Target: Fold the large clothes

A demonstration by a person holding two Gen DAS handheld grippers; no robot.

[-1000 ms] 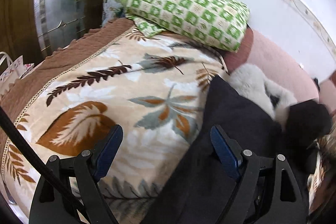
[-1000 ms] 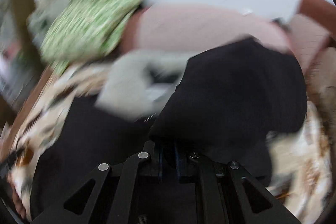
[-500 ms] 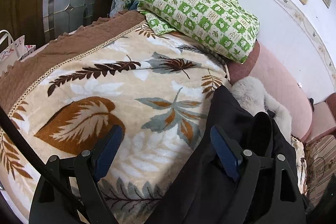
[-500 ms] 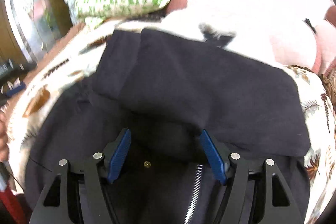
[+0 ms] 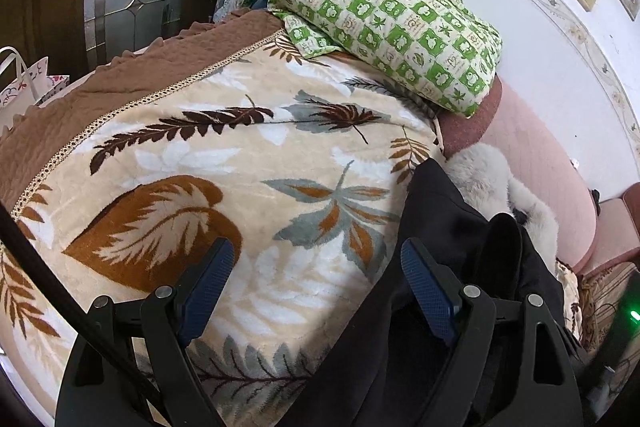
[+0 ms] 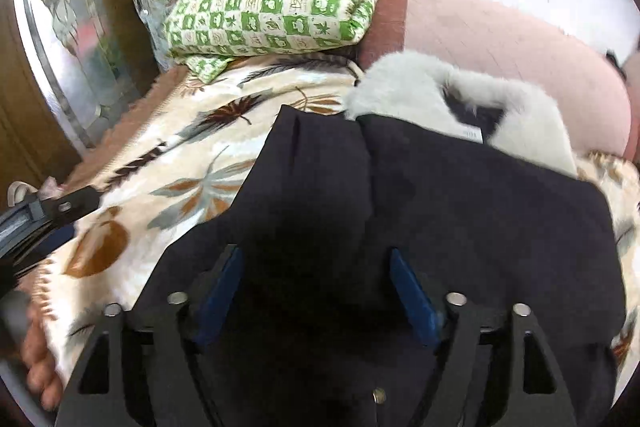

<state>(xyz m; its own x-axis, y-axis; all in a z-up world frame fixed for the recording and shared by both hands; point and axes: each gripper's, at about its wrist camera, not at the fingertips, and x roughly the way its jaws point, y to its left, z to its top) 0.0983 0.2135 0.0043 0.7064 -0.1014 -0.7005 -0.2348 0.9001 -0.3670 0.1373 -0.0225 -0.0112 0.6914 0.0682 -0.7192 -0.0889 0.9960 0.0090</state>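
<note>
We see the dark coat lying on the leaf-print blanket, its long axis running from us toward its white fur collar at the far end. It sits directly under the right gripper, whose jaws are spread and hold nothing, so we judge that hand nearer. The left gripper, also spread and empty, straddles the coat's left edge. Beyond the coat lie a green checked quilt and a pink headboard.
</note>
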